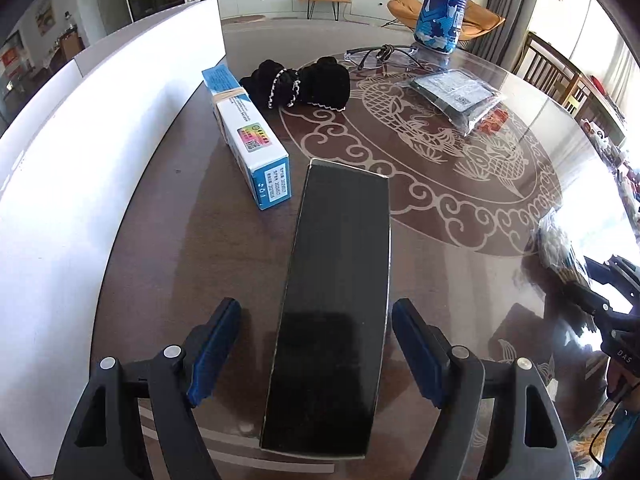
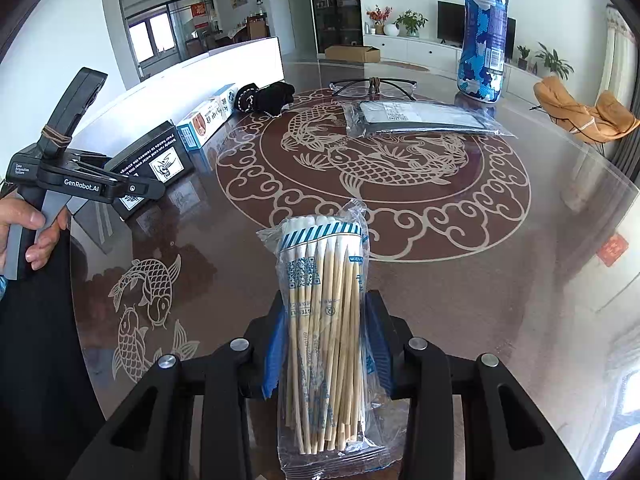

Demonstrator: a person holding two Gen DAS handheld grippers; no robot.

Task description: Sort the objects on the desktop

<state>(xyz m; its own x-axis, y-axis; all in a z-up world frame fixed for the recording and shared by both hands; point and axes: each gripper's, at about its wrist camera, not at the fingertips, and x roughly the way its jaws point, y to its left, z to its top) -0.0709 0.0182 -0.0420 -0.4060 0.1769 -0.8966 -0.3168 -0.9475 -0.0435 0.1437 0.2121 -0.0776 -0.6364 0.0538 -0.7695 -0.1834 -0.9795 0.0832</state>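
Observation:
A long black box (image 1: 336, 300) lies flat on the glass-topped table (image 1: 200, 240). My left gripper (image 1: 316, 308) straddles its near half, open, and both blue pads (image 1: 214, 344) stand clear of its sides. The right wrist view shows that box (image 2: 156, 156) at the left, with the left gripper (image 2: 136, 190) above it in a person's hand. My right gripper (image 2: 326, 304) is shut on a clear bag of wooden chopsticks (image 2: 324, 320), held above the table. The right gripper (image 1: 592, 300) peeks in at the left wrist view's right edge.
A blue-and-white carton (image 1: 248, 128) lies just beyond the black box on its left, with a black fabric piece (image 1: 300, 84) behind it. Glasses (image 1: 380, 54), a bagged dark item (image 1: 456, 96) and a tall blue bottle (image 1: 444, 4) sit farther back. A white panel (image 1: 80, 140) lines the left edge.

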